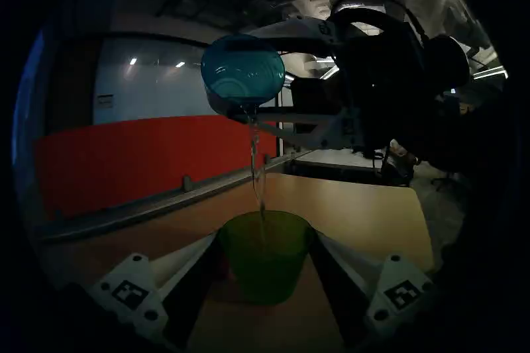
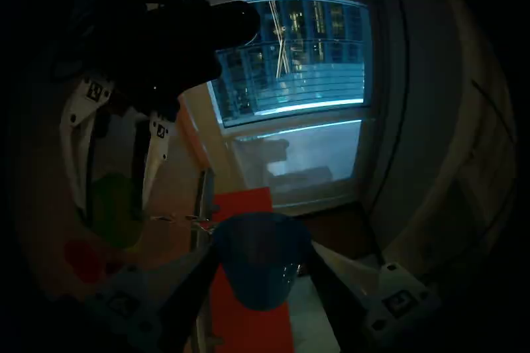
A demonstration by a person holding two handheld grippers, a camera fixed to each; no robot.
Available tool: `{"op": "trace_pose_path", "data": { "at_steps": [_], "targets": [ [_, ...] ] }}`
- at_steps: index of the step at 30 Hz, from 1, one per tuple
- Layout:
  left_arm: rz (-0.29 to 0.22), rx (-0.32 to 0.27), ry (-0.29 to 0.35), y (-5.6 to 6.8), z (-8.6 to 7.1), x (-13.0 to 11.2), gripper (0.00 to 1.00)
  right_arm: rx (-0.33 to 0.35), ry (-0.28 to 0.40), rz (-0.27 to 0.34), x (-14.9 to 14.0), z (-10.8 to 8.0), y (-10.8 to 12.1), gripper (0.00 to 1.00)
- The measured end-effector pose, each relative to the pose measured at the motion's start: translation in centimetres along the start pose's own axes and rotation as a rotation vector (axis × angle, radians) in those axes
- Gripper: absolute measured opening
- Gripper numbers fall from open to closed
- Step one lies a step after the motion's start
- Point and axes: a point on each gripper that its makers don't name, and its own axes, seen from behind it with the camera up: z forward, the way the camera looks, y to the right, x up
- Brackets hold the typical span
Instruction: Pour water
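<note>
Both cups are clamped: the green cup in the left gripper, the tilted blue cup in the right gripper over it, water falling in. Square markers are noted on fingers.

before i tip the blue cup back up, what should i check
1. Left gripper shut on the green cup: ok, a finger presses each side.
2. Right gripper shut on the blue cup: ok.
3. Green cup upright: ok.
4. Blue cup directly above the green cup, as the left gripper view shows: ok.
5. Water stream landing inside the green cup's rim: ok.
6. Fill level in the green cup: cannot tell, too dim to see the surface.
</note>
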Motion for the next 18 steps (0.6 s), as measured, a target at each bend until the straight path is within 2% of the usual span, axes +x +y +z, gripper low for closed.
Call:
{"op": "trace_pose_path", "data": {
  "at_steps": [18],
  "targets": [
    [0.001,0.004,0.001,-0.2,0.0,0.1,0.88,-0.018,0.008,-0.080,1.1,0.4,0.2,0.90]
  ]
}}
